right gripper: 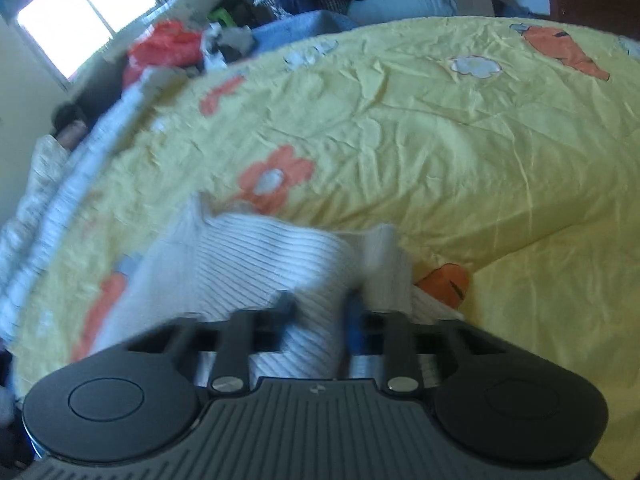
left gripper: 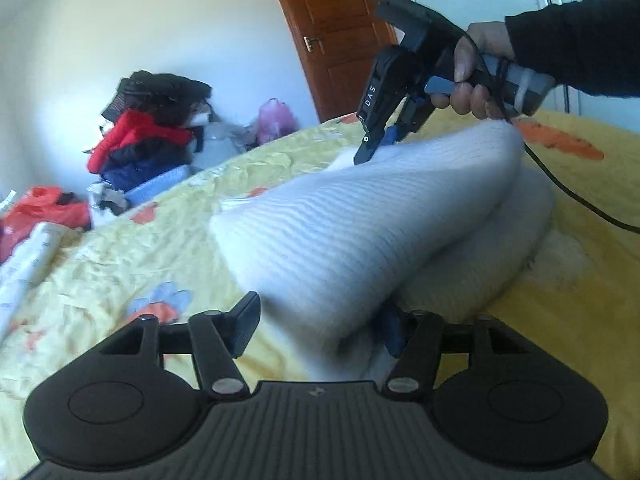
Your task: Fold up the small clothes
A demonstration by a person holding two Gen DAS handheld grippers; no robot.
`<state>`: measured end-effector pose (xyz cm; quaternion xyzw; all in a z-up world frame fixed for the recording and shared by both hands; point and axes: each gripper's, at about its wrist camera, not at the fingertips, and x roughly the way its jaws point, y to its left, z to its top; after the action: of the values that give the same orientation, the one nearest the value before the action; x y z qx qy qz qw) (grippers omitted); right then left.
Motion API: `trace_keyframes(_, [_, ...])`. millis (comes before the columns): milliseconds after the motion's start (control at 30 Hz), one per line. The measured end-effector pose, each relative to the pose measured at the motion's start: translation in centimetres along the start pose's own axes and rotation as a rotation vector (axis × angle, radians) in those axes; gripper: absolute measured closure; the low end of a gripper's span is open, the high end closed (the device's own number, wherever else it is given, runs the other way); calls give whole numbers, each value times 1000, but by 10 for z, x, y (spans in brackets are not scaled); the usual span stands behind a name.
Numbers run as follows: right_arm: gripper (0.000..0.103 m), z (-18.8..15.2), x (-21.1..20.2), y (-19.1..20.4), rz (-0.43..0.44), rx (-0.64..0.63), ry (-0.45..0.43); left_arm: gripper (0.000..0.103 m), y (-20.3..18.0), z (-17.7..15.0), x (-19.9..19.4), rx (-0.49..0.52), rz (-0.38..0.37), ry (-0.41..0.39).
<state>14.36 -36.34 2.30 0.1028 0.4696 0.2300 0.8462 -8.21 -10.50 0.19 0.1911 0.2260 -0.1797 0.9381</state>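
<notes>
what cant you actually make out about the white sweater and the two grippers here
- Left wrist view: the left gripper jaws stand wide, yet the white ribbed knit sweater drapes over the gap and blurs, hiding any grip.
- Right wrist view: motion blur smears the right gripper fingertips against the knit; grip unclear.
- Left wrist view: the right gripper's tips meet the sweater, contact hidden.
- Both views: the garment's full outline is cut off by gripper bodies.
</notes>
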Motion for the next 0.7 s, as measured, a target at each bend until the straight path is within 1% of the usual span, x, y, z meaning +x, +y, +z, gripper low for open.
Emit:
trace_keyframes(33, [87, -1, -3, 1, 4, -7, -13, 54, -2, 3, 1, 12, 12, -10])
trace_keyframes(67, [88, -1, -10, 3, 6, -13, -27, 59, -3, 5, -3, 30, 15, -21])
trace_keyframes(133, [89, 1, -32, 7, -1, -38, -80, 63, 2, 3, -9, 52, 8, -36])
trace_keyframes(200, [89, -1, -52, 0, -19, -47, -119, 65, 0, -1, -6, 77, 4, -47])
trace_keyframes(233, [90, -4, -54, -11, -31, -19, -105, 66, -3, -3, 1, 99, 12, -59])
trace_keyframes(300, [90, -14, -38, -28, -61, 24, -46, 66, -9, -9, 5, 134, 32, -84])
trace_keyframes(333, [90, -22, -31, -31, -68, 29, -42, 66, -9, -10, 5, 132, 33, -87])
trace_keyframes(400, [87, -28, -31, -26, -76, 47, -91, 65, -3, -7, 1, 110, 14, -82])
trace_keyframes(433, [71, -29, -32, -22, -88, 54, -103, 63, 0, -7, -4, 94, -2, -81])
trace_keyframes(467, [63, -30, -34, -18, -98, 54, -107, 62, 8, -7, -10, 76, -34, -79])
trace_keyframes(500, [58, -31, -38, -14, -107, 55, -112, 62, 15, -8, -16, 61, -72, -77])
trace_keyframes(533, [44, -31, -45, -12, -105, 59, -112, 60, 24, -9, -25, 43, -119, -72])
trace_keyframes(567, [31, -32, -53, -10, -88, 72, -122, 53, 32, -12, -30, 29, -155, -74])
trace_keyframes(600, [26, -33, -62, -11, -67, 85, -148, 47, 41, -15, -39, 12, -179, -86])
trace_keyframes(633, [19, -37, -74, -13, -36, 100, -196, 33, 51, -18, -45, -15, -182, -99])
trace_keyframes(667, [16, -39, -81, -16, -14, 110, -223, 24, 65, -18, -48, -74, -184, -107])
trace_keyframes(700, [15, -42, -84, -20, -1, 126, -231, 24, 80, -16, -45, -146, -192, -108])
